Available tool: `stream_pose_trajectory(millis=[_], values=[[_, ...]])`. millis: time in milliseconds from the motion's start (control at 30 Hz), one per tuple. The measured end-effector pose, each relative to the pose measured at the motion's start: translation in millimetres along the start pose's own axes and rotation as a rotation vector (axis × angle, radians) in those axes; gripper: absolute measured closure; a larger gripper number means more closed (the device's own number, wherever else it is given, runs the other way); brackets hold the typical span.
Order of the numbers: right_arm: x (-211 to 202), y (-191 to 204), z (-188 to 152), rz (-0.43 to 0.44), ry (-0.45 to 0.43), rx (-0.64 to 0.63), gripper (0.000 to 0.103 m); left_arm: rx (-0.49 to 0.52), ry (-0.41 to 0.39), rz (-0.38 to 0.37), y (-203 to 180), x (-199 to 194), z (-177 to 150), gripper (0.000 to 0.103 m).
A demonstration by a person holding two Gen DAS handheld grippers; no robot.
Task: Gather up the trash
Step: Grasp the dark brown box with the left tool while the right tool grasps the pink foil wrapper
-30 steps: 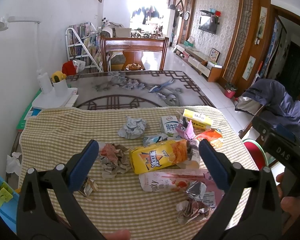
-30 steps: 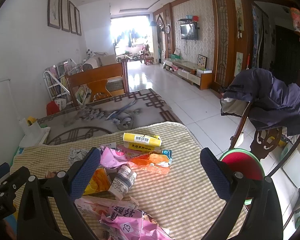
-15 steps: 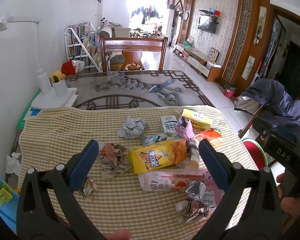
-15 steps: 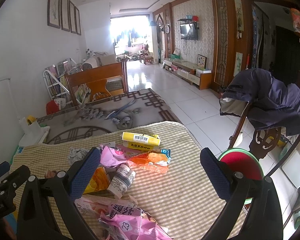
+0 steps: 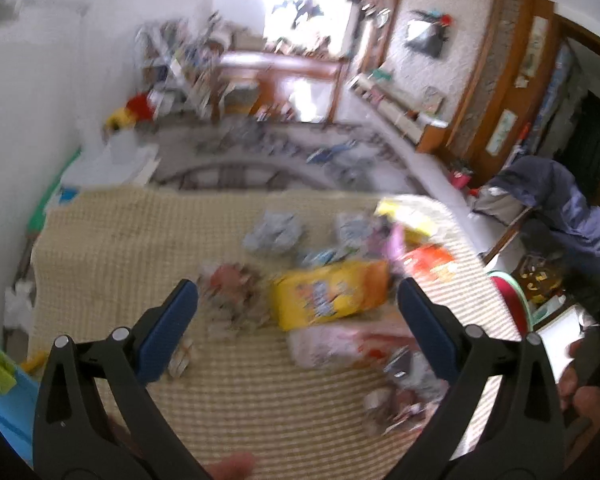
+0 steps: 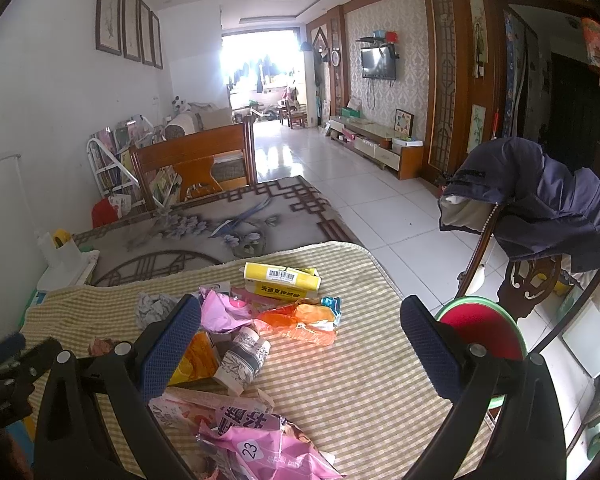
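Trash lies scattered on a yellow checked tablecloth [image 6: 364,396]. The left wrist view is motion-blurred: a yellow snack bag [image 5: 328,294] sits between the fingers of my left gripper [image 5: 298,300], which is open and holds nothing, with crumpled paper [image 5: 232,288] to its left. My right gripper [image 6: 300,324] is open and empty above an orange wrapper [image 6: 300,320], a yellow box [image 6: 280,280], a grey patterned paper cup [image 6: 242,358] on its side and a pink bag [image 6: 260,440] close to the camera.
A red-topped, green-rimmed bin [image 6: 484,332] stands on the floor right of the table, beside a chair draped with a dark blue jacket [image 6: 540,200]. A wooden chair [image 6: 196,164] stands at the table's far end. The left gripper's body [image 6: 4,376] shows at the right wrist view's left edge.
The left wrist view has turned blurry and shifted, so the left gripper is moving. The right gripper has barely moved. Both stay open.
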State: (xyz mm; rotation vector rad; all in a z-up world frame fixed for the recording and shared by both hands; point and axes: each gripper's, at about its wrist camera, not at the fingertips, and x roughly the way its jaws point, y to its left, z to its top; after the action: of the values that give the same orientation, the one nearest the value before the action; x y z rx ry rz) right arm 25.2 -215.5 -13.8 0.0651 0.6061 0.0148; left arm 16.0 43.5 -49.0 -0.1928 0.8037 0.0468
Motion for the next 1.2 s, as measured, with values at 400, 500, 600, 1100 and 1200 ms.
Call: stream_pose_trajectory(millis=[400,500,600,1100,1200], values=[[12.2,8.0,-7.3,0.021,0.066,-0.037,0.007,-0.313,0.281,0.155,112.6,75.1,-46.5,0.022],[15.7,15.4,-9.2,0.050,0.095,-0.069,0.007,-0.335,0.322,0.147,115.7,90.4,-50.4,0.029],[22.9,21.7,-12.1,0.072,0.130,-0.104,0.007,-0.344,0.347,0.129,117.5,104.1,-49.6,0.060],[148.7,72.8,16.2,0.268,0.438,-0.122,0.014,-0.206,0.192,0.043,90.5,55.4,-43.0,0.091],[173.7,84.0,11.8,0.259,0.503,-0.140,0.022,-0.201,0.181,0.028,84.6,52.4,-39.2,0.091]])
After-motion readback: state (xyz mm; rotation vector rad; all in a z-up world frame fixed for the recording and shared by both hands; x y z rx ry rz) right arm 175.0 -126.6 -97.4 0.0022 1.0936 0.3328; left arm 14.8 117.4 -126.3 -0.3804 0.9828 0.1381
